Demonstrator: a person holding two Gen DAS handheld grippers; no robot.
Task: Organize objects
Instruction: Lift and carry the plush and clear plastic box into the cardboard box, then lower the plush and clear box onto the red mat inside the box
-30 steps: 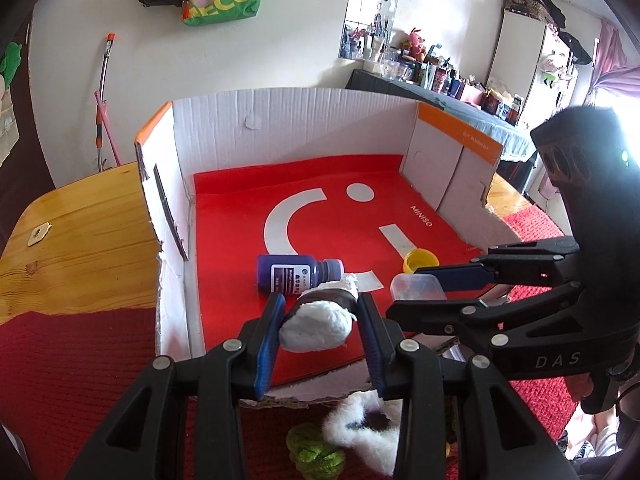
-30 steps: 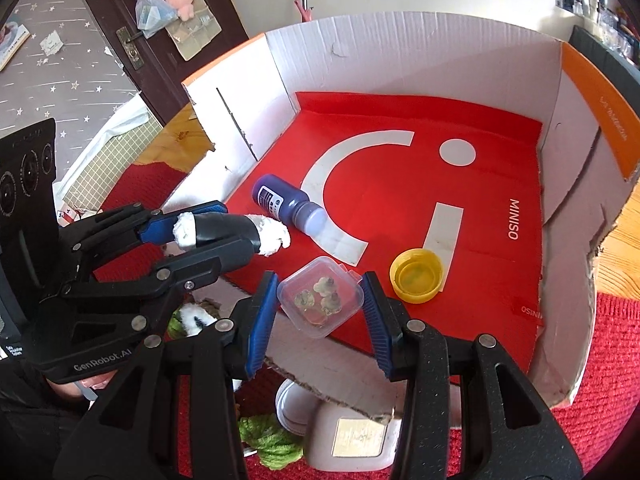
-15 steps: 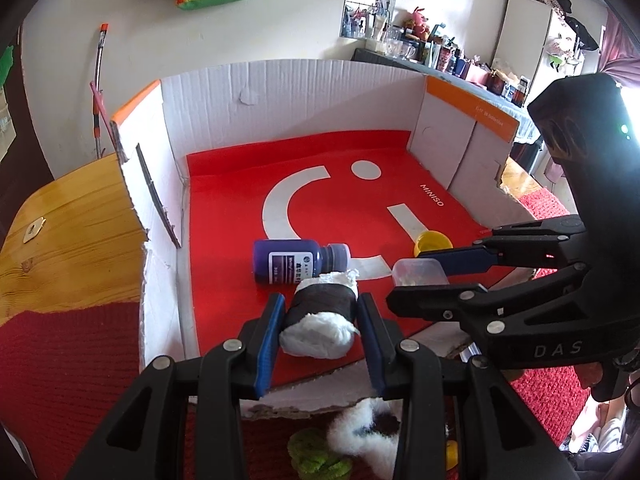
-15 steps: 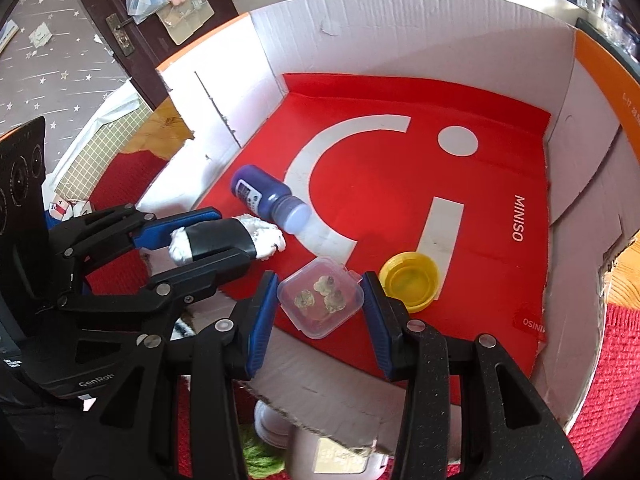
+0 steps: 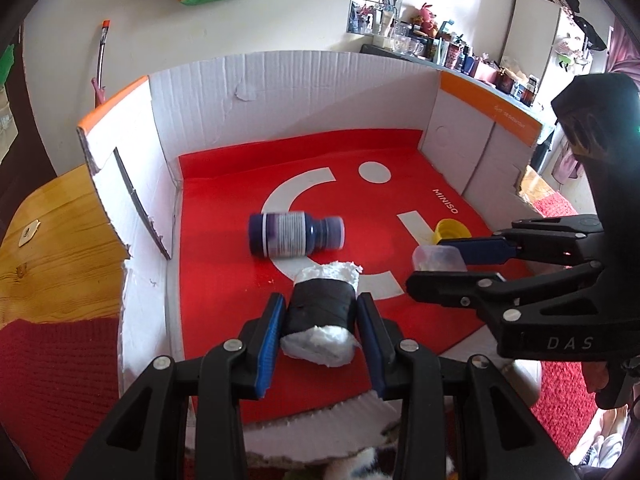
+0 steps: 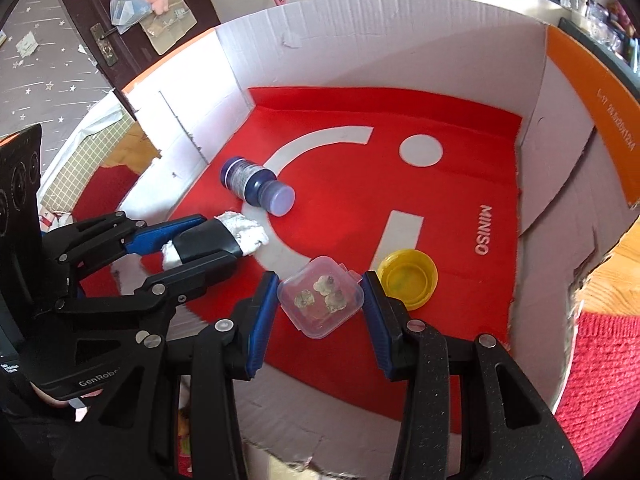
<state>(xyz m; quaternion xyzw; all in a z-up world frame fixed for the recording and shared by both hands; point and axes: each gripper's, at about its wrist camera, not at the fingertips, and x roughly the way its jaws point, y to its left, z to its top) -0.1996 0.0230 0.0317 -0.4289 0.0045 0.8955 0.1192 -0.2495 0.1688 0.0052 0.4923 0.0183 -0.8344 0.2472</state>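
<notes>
My left gripper (image 5: pixel 320 312) is shut on a white cotton roll with a black band (image 5: pixel 320 312), held low over the red floor of the cardboard box (image 5: pixel 224 264); it also shows in the right wrist view (image 6: pixel 212 240). My right gripper (image 6: pixel 320 300) is shut on a small clear plastic container (image 6: pixel 322 298) with small pieces inside, over the box floor; the container shows in the left wrist view (image 5: pixel 438 258). A blue bottle (image 5: pixel 296 234) lies on its side just beyond the cotton roll. A yellow lid (image 6: pixel 408 278) lies on the floor to the right of the container.
The box has white walls (image 5: pixel 280 96) with orange edges and a torn low front wall (image 6: pixel 340 436). It sits on a wooden table (image 5: pixel 52 248) with a red mat (image 5: pixel 60 380). Plush items lie below the front wall.
Both grippers have moved forward and down into the box with their loads. The blue bottle has rolled, and its label now faces up.
</notes>
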